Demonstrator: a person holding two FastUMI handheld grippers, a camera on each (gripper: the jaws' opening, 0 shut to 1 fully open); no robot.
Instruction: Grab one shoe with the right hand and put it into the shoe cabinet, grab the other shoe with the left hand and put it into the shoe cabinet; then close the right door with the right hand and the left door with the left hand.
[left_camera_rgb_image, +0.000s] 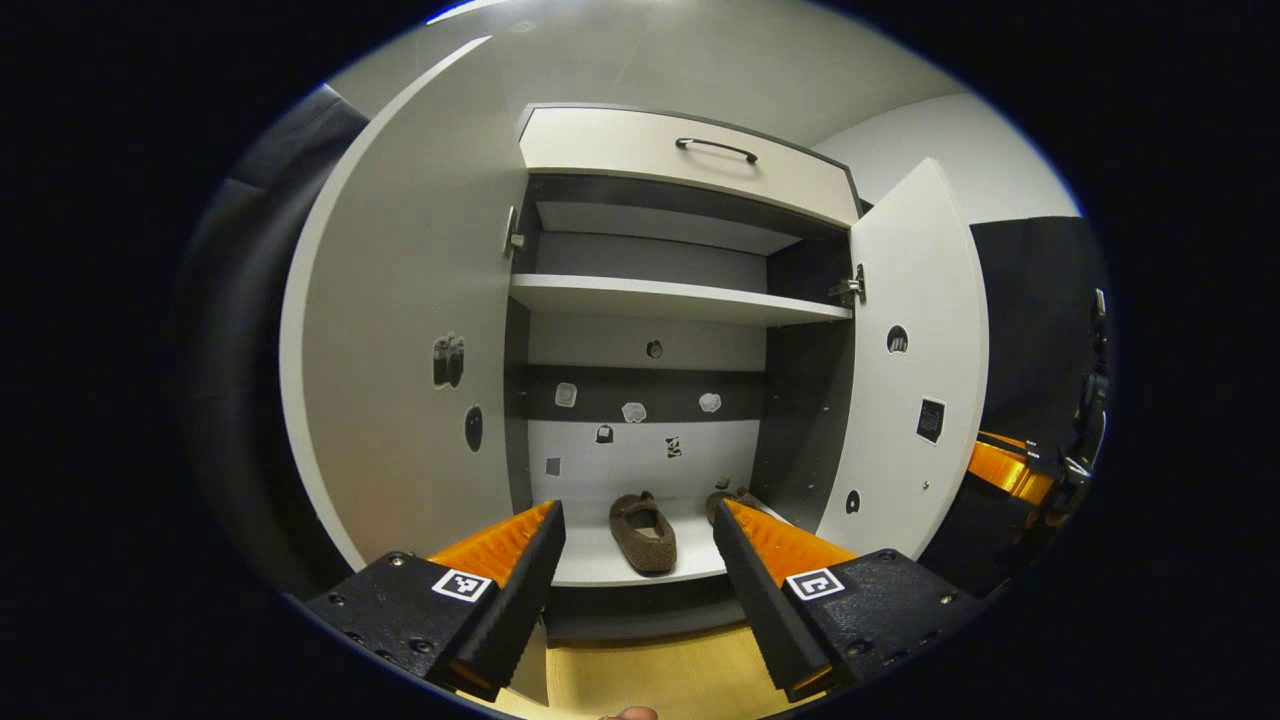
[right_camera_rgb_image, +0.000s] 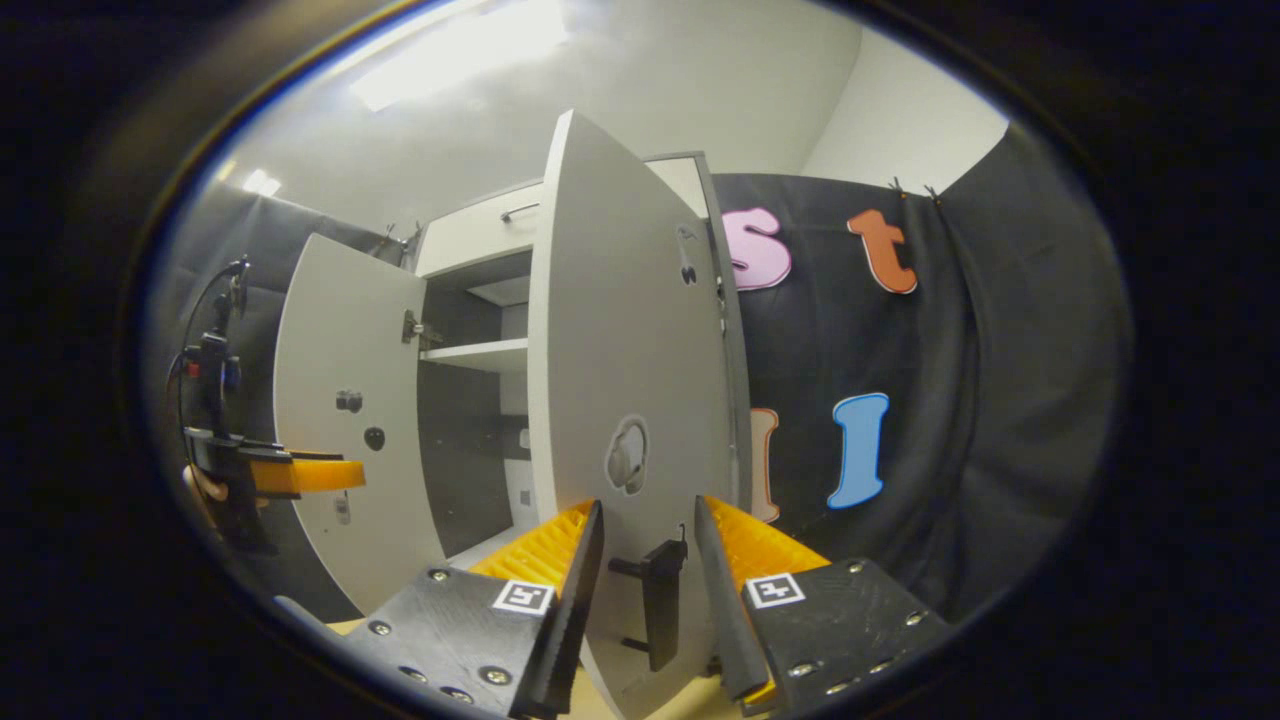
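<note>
Left gripper view: the left gripper (left_camera_rgb_image: 640, 560) faces the open shoe cabinet (left_camera_rgb_image: 690, 160), its jaws spread wide and holding nothing. Both shoes lie on the bottom shelf (left_camera_rgb_image: 600, 560): one shoe (left_camera_rgb_image: 643, 533) near the middle, toe toward the camera, and the other shoe (left_camera_rgb_image: 722, 497) to its right, partly hidden behind the gripper's finger. The left door (left_camera_rgb_image: 410, 330) and the right door (left_camera_rgb_image: 915, 360) both stand open, with small stickers on their inner faces and on the back panel. An upper shelf (left_camera_rgb_image: 670, 298) crosses the cabinet, and a drawer with a dark handle (left_camera_rgb_image: 716, 148) sits above it. The right gripper (left_camera_rgb_image: 1010, 468) appears at the far right edge, beyond the right door.

Right gripper view: the right gripper (right_camera_rgb_image: 645, 560) is at the outer face of the right door (right_camera_rgb_image: 625, 380), its jaws apart on either side of the door handle (right_camera_rgb_image: 658, 600), whose bar lies between the fingers; contact with the handle cannot be told. The left gripper (right_camera_rgb_image: 300, 475) shows farther off at the left, in front of the left door (right_camera_rgb_image: 345, 330)
</note>
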